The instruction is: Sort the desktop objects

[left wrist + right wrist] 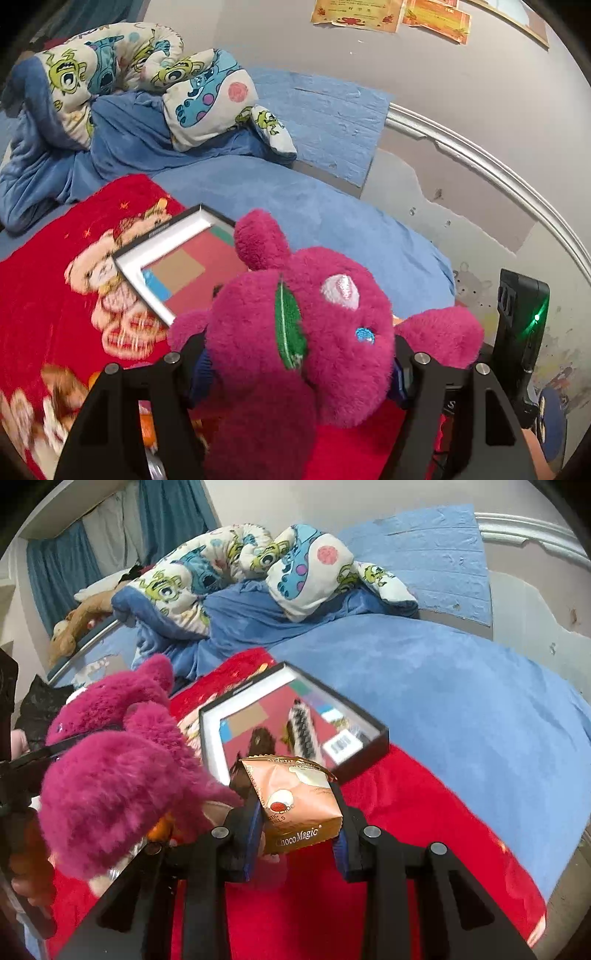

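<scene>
Currently left gripper [299,363] clamps the magenta plush bear [295,325] and right gripper [295,836] the orange Choco Magic snack packet [301,808], both just short of the black-rimmed shallow box [364,746]; lower each over its open interior before releasing.

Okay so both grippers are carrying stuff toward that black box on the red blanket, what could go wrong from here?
1. The pink plush toy bulges well past the left gripper; it may knock the black box or cover the items inside it.
2. The right gripper pinches only the lower end of the Choco Magic packet; the puffy wrapper might slip.
3. The box sits on a soft red blanket, so a bump could tip it.
</scene>
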Tool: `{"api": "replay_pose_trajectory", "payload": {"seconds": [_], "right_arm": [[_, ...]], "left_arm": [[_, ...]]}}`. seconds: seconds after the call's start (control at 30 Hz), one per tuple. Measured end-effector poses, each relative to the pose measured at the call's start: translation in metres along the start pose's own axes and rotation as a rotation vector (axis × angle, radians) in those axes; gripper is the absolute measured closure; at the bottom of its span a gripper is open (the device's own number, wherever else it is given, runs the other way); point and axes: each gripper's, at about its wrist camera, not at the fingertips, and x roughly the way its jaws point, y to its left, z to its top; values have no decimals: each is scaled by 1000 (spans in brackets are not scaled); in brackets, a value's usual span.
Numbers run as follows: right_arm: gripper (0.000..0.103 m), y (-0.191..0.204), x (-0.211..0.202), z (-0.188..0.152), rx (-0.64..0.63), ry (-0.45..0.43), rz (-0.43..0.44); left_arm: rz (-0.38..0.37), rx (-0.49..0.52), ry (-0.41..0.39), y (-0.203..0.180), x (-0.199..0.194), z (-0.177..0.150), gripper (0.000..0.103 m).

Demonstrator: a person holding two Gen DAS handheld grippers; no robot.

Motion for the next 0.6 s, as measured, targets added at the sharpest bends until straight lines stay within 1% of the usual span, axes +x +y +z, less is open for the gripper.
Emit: {"api": "replay_pose_trajectory", "payload": {"seconds": [0.17,0.33,0.5,0.6], "right_arm": [[71,-5,26,22,-6,-3,-3],[71,-7,51,40,-38,7,-12],[71,-8,71,54,-45,-2,-14],[71,-11,84,58,-36,2,-25]], "left_arm": [[29,-8,-12,22,28,32,29],[39,-3,-7,40,52,53,29],[23,-14,-15,58,77,71,29],[-14,-55,-2,72,95,76,29]]}}
